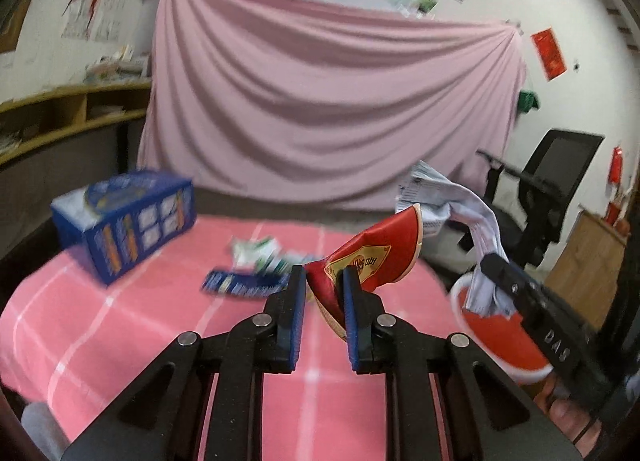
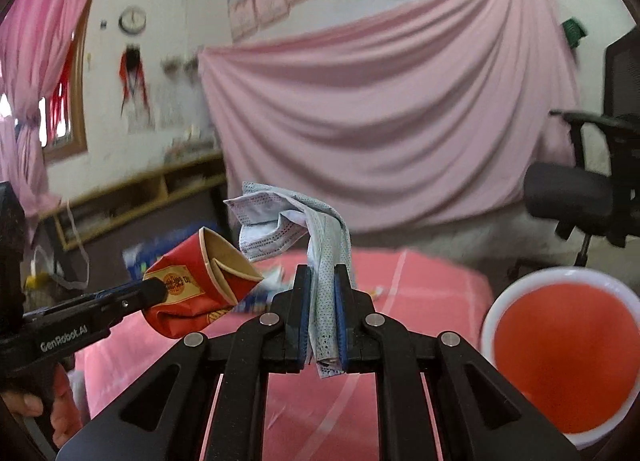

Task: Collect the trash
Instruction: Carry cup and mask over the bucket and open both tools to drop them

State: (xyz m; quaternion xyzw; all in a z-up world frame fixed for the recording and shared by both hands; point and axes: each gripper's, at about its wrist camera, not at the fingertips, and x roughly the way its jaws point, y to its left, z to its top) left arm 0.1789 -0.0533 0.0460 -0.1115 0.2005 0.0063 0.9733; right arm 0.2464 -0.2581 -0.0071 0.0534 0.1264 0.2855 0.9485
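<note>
The crushed red paper cup [image 1: 362, 265] is pinched in the left gripper [image 1: 324, 281], a crumpled face mask [image 2: 316, 261] clamped tight in the right gripper [image 2: 323, 281]; both should be carried over the red bin [image 2: 560, 357], at four o'clock, before being released

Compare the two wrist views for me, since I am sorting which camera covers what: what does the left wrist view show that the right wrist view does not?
Only the left wrist view shows the blue box clearly, standing on the pink tablecloth, and a flat blue packet.

Only the right wrist view shows a wall clock and a tied curtain.

Both show the left hand-held gripper clamping a crushed red paper cup, the right hand-held gripper clamping a face mask, and the red bin.
</note>
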